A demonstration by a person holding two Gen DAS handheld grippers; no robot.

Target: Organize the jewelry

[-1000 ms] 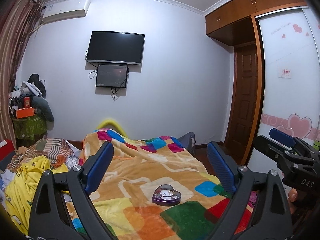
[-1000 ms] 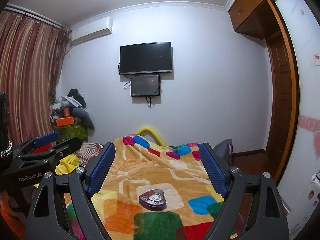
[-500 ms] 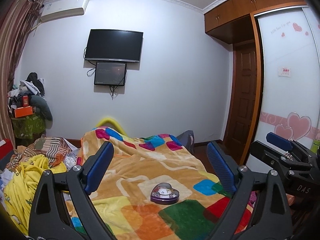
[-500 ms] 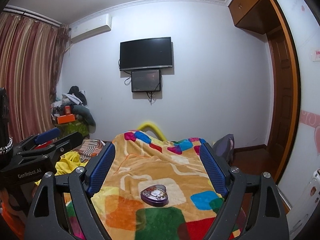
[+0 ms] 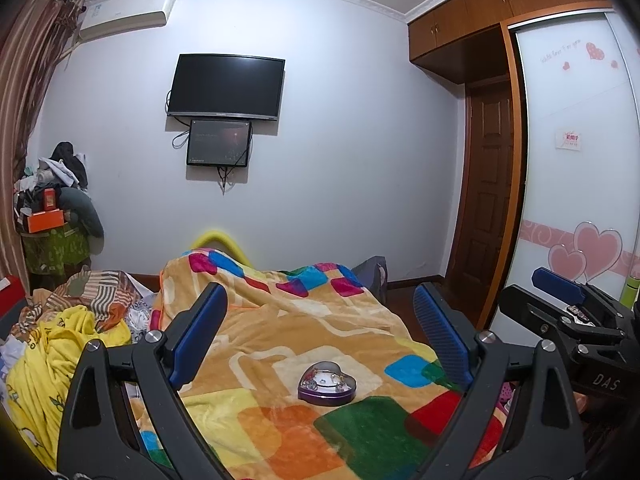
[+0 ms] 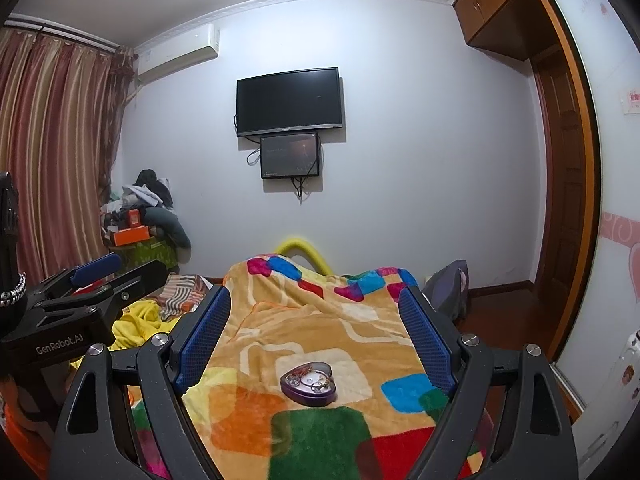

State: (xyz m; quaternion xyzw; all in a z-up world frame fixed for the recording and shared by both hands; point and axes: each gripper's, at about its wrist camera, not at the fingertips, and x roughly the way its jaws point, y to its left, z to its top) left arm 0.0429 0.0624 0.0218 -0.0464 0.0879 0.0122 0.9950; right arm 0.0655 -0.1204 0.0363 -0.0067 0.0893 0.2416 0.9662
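Note:
A purple heart-shaped jewelry box (image 5: 327, 383) lies open on the colourful blanket (image 5: 280, 360). In the right wrist view the box (image 6: 309, 383) holds several small pieces of jewelry. My left gripper (image 5: 320, 320) is open and empty, held above and short of the box. My right gripper (image 6: 314, 320) is open and empty too, at about the same distance from the box. The right gripper shows at the right edge of the left wrist view (image 5: 560, 296); the left gripper shows at the left edge of the right wrist view (image 6: 96, 276).
Yellow and striped bedding (image 5: 60, 340) is heaped left of the blanket. A pile of clothes and boxes (image 5: 52, 208) stands in the far left corner. A TV (image 5: 226, 86) hangs on the far wall. A wardrobe (image 5: 576, 200) and wooden door (image 5: 490, 200) are on the right.
Both grippers have tilted slightly down and edged forward, so the box sits a little higher and clearer in both views. The jaws stay open.

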